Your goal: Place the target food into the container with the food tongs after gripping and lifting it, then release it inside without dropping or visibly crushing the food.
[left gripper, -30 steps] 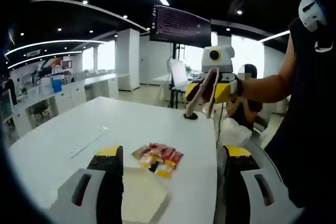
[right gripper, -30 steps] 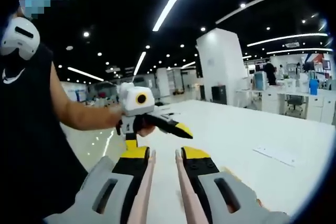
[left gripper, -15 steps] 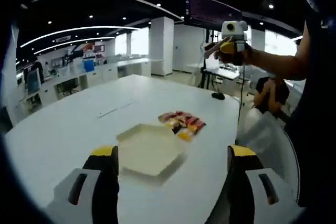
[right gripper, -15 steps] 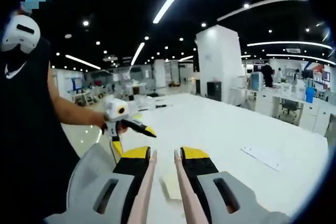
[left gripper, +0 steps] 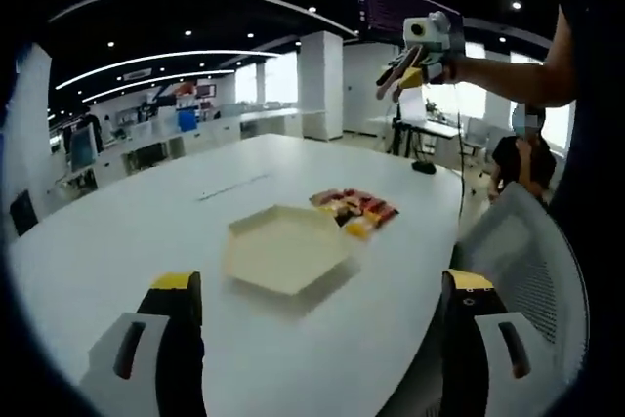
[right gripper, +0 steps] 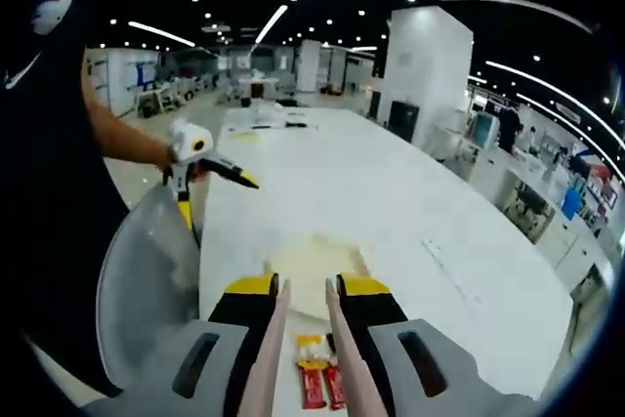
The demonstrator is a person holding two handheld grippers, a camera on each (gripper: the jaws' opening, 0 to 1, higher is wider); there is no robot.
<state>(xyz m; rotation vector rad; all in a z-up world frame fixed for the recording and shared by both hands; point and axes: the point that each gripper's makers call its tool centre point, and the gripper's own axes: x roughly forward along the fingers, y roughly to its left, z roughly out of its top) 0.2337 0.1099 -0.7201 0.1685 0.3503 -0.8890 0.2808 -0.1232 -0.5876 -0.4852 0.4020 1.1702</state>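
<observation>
L gripper: jaws wide apart, nothing between, above large white table. Shallow cream hexagonal container on table, just beside red/yellow packaged food pieces. R gripper grips pink food tongs, arms narrow, over food.

The left gripper has grey moulded shells with dark slots, black jaws and yellow tips. The right gripper is built alike (its jaws carry pale pink tongs). Seen from afar, each has a white box on top. The person wears what looks like a black sleeveless top with a white logo.
</observation>
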